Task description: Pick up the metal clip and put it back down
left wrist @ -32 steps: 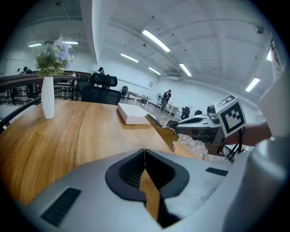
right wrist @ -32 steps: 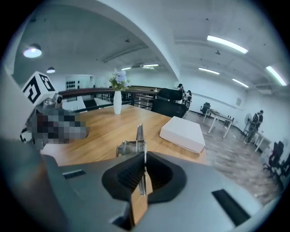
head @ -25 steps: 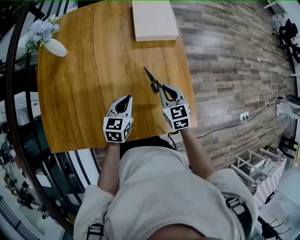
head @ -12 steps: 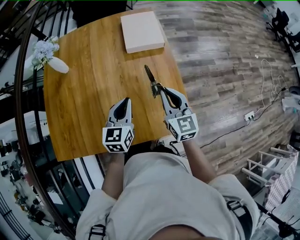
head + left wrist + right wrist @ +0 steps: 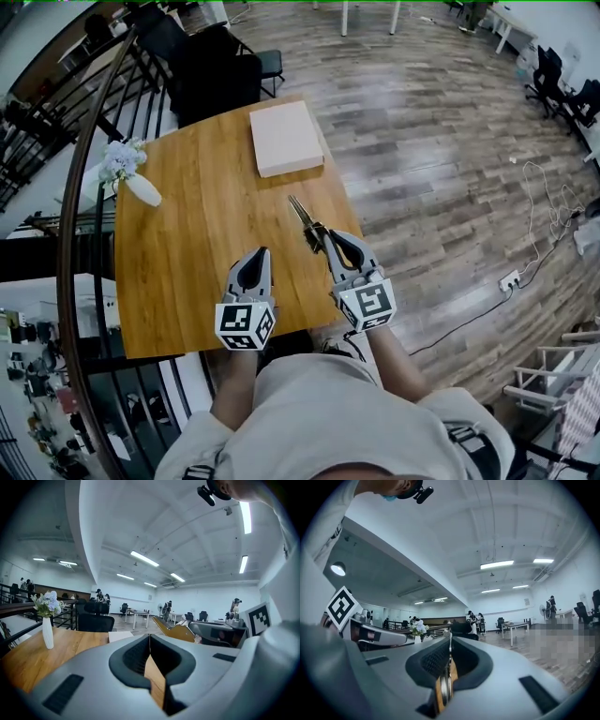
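The metal clip (image 5: 303,217) is a slim, dark metal piece that sticks out forward from my right gripper (image 5: 328,234), which is shut on its near end and holds it in the air above the wooden table (image 5: 206,225). In the right gripper view the clip (image 5: 443,686) shows as thin metal rings pinched between the dark pads. My left gripper (image 5: 256,253) hangs beside it to the left, shut with nothing between its fingers. In the left gripper view the jaws meet at the left gripper's (image 5: 149,641) centre line with only tabletop behind, and the clip (image 5: 173,631) shows at the right.
A flat white box (image 5: 286,138) lies at the table's far right corner. A white vase of flowers (image 5: 131,176) stands at the far left edge, by a dark railing (image 5: 84,244). Black chairs (image 5: 220,75) stand beyond the table. Wood-plank floor lies to the right.
Both grippers have risen higher over the table, the right one still gripping the clip. The table looks smaller and more of the room shows.
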### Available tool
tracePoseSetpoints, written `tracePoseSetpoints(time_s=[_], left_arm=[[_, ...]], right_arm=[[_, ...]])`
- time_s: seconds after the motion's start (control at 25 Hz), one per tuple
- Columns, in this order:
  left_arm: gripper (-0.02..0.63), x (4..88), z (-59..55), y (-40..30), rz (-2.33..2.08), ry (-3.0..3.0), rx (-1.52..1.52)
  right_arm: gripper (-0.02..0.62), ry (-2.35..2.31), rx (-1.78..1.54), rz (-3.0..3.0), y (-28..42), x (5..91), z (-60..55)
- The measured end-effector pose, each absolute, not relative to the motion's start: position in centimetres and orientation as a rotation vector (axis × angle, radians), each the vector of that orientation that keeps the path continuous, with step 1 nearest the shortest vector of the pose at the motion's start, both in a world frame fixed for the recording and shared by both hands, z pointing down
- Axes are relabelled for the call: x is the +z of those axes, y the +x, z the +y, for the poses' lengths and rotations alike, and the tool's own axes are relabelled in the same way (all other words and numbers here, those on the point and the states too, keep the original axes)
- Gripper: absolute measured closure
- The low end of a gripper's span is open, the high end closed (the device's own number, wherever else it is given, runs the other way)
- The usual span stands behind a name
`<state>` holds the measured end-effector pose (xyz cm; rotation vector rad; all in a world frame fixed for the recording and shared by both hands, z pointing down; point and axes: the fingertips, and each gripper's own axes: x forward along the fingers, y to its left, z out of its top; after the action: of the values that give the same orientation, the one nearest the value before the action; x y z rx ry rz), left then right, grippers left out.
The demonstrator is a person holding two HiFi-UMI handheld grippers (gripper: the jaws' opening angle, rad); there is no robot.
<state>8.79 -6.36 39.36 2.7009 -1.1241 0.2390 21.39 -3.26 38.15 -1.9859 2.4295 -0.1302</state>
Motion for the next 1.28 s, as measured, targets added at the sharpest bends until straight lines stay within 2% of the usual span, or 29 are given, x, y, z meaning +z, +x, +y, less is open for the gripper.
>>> tracePoseSetpoints(time_s=[0.56,0.92,1.28], left_arm=[[0.581,38.9,1.2,4.5,-1.332,2.635,0.236],[0.581,39.6,-1.0,-2.3,-1.467,2.534,0.183],[0.581,38.6,-7.5,-9.7,-1.559,2.460,0.167]], right_arm=[[0.563,-1.805,-0.045,2.506,19.2,36.6,3.3],[0.563,-1.663,0.163,2.721,11.8,35.6,0.6],[0.563,-1.601,0.579,2.973,4.1,32.7,-6.8]])
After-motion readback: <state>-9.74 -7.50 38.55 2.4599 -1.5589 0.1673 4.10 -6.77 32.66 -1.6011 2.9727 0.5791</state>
